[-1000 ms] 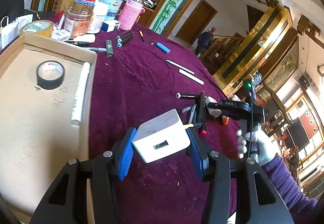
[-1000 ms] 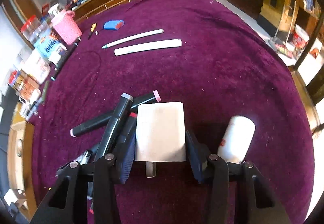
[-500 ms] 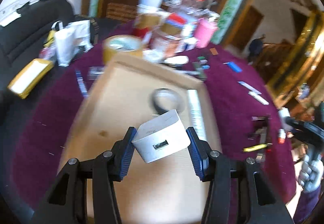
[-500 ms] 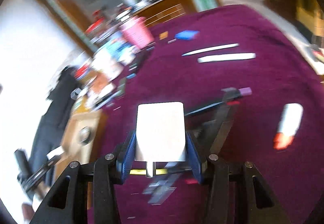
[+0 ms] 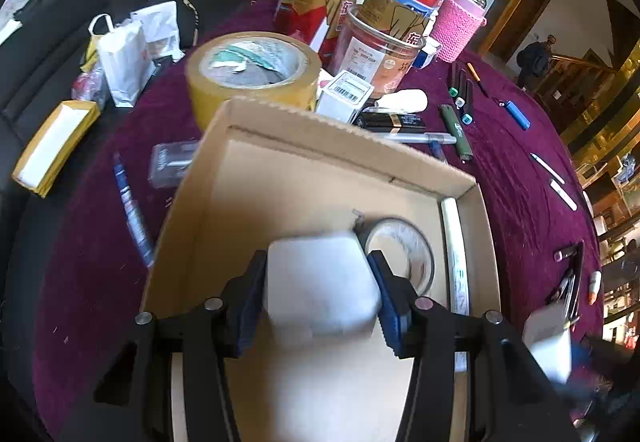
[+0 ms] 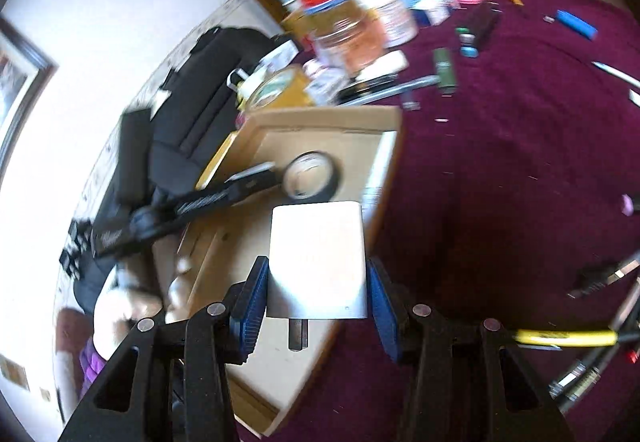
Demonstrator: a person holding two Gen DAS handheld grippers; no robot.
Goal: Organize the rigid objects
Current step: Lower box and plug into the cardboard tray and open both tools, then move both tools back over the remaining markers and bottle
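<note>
Across the lower centre of the left wrist view, the left gripper [image 5: 320,292] clamps a white, rounded plastic charger block [image 5: 322,284] between its blue pads, jaws about half spread. Beneath it lies the shallow brown cardboard box [image 5: 304,158], which a second ago sat at the left edge of that view while the block hung over the purple velvet tablecloth [image 5: 516,178]. Lower centre of the right wrist view, the right gripper [image 6: 316,294] grips a second white rectangular charger [image 6: 318,262] (metal prongs pointing toward the camera), jaws likewise half spread; it hangs over the box's right wall, whereas a second ago it was over a heap of black marker pens. Inside the box, right of centre, lie a black tape roll [image 5: 400,254] and a white tube [image 5: 456,262] along the right wall. Beyond the box's far wall stand a wide tan tape roll [image 5: 252,78], jars and a pink knitted cup sleeve [image 5: 456,28].
</note>
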